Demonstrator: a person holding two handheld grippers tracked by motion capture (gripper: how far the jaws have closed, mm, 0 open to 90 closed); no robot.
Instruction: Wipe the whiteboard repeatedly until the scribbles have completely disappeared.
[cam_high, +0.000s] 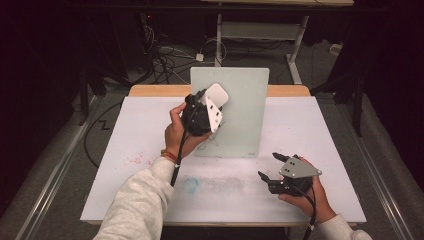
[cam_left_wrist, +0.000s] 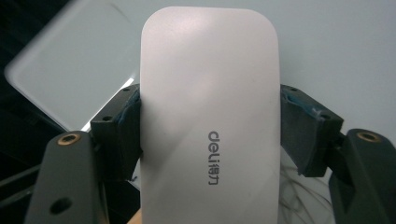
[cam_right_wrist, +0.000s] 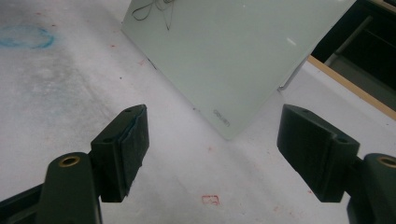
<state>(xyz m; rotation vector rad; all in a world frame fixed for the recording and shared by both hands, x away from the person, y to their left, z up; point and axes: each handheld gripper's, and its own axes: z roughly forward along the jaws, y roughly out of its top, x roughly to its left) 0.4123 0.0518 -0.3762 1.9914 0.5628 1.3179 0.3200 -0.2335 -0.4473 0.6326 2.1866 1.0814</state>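
The left gripper (cam_left_wrist: 210, 135) clamps a white eraser (cam_left_wrist: 210, 107) over the glass board (cam_high: 245, 115); the right gripper (cam_right_wrist: 212, 149), fingers wide apart and empty, hovers near the board's corner.

A white covering lies over the surface (cam_high: 150, 130), with a strip of bare light wood (cam_high: 160, 90) showing along its far edge. The covering is marked: a smudged blue ring (cam_high: 190, 184) near the front edge, a scatter of small red specks (cam_high: 137, 159) toward the left side, and a tiny red rectangular mark (cam_right_wrist: 210, 199) in the right gripper view. Beyond the surface, on a grey floor (cam_high: 65, 165), a tangle of dark cables (cam_high: 162, 57) lies around a small white box (cam_high: 199, 57). The white metal legs of another table (cam_high: 260, 30) stand behind that, against a dark background.
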